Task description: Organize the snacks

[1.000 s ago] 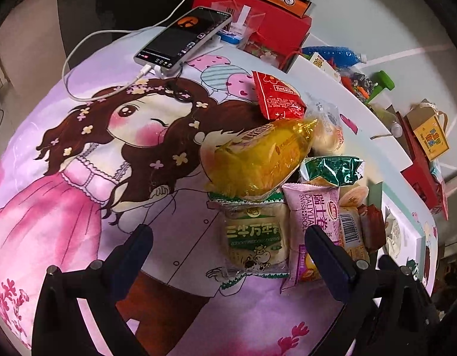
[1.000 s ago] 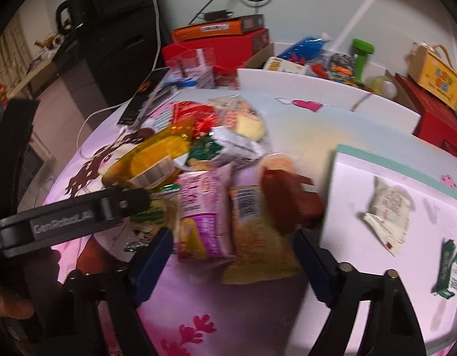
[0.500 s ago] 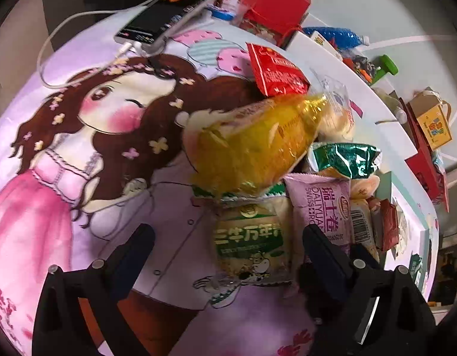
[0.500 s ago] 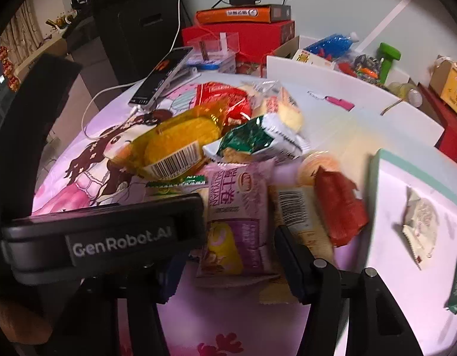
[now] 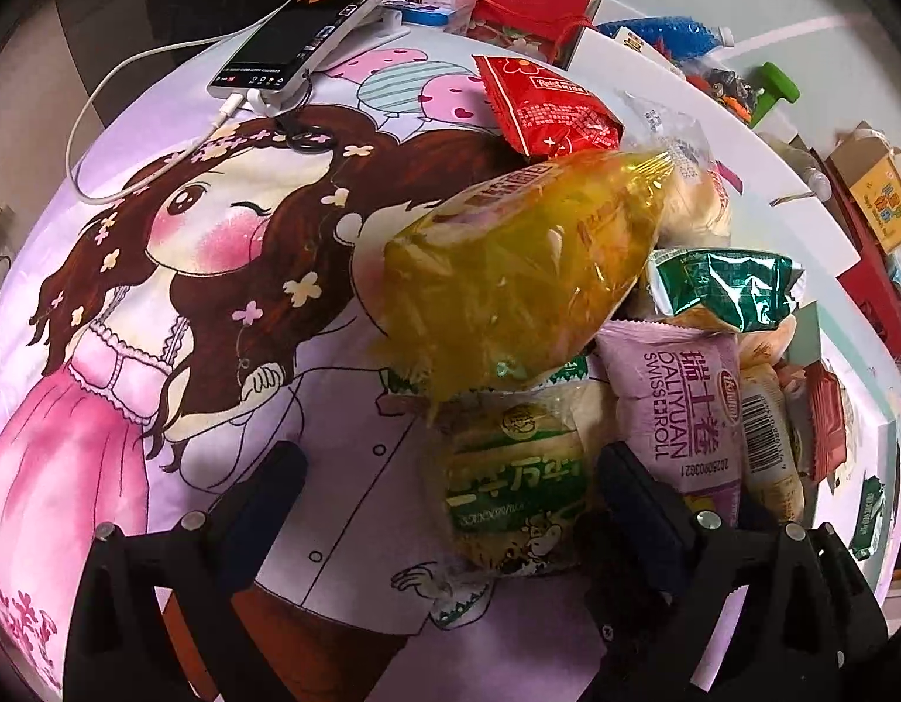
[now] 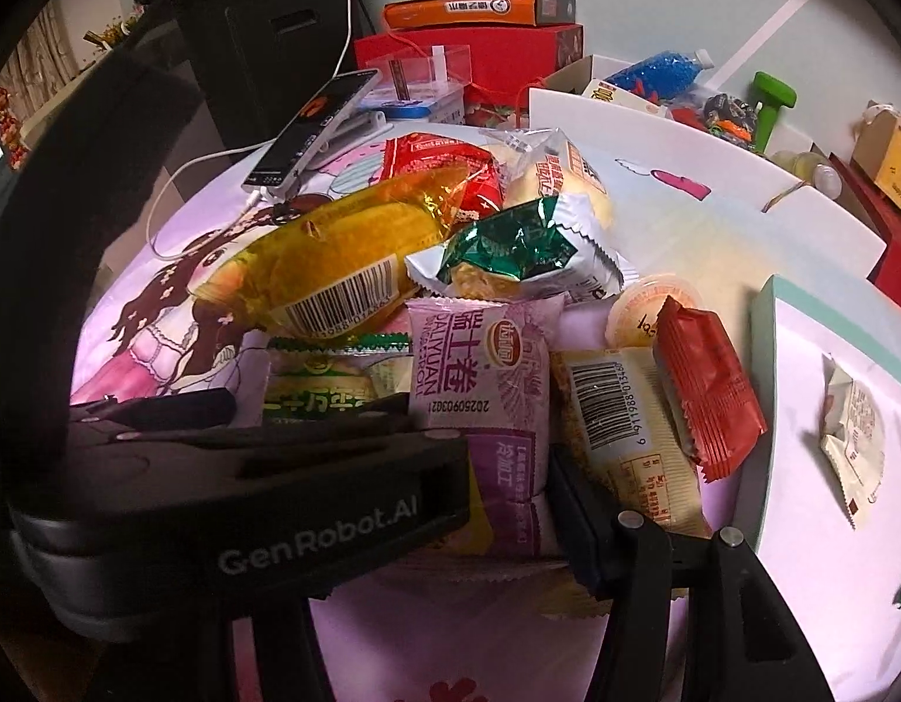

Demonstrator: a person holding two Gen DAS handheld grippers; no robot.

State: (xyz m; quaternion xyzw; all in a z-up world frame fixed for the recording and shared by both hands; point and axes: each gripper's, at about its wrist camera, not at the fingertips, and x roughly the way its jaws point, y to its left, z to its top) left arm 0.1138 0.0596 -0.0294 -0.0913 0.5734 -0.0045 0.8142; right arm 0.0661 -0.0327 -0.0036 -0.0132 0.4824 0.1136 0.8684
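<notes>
The snacks lie heaped in one pile on a table covered by a cloth point(image 5: 158, 398) printed with a cartoon girl in a pink dress. On top sits a large yellow transparent bag point(image 5: 521, 275), tilted, its barcode showing in the right wrist view point(image 6: 339, 269). Under its near end lies a green-and-white packet point(image 5: 515, 479), flat on the cloth. Just beside that is a purple Swiss roll packet point(image 6: 480, 374), and next to it a pale yellow packet with a barcode point(image 6: 620, 427) with a small dark red packet point(image 6: 708, 392) lying partly on it. Behind these are a green foil packet point(image 6: 509, 245), a clear-wrapped bun point(image 6: 561, 175), a bright red packet point(image 5: 544, 105) and a small jelly cup point(image 6: 643, 304).

The right gripper point(image 6: 503, 503) straddles the near end of the purple Swiss roll packet – its right finger is at the packet's edge, but its left finger is hidden behind the body of the other gripper, so I cannot tell whether the pads press on it. The left gripper point(image 5: 444, 491) stands wide apart, the green-and-white packet between its fingers without either one touching it.

To the right lies a white tray with a teal rim point(image 6: 766, 362), holding a small cream packet point(image 6: 854, 433) – another green packet sits at its far edge. At the back of the table a phone point(image 5: 310, 29) on a white cable leans on a stand, with red boxes point(image 6: 509, 52) behind it.
</notes>
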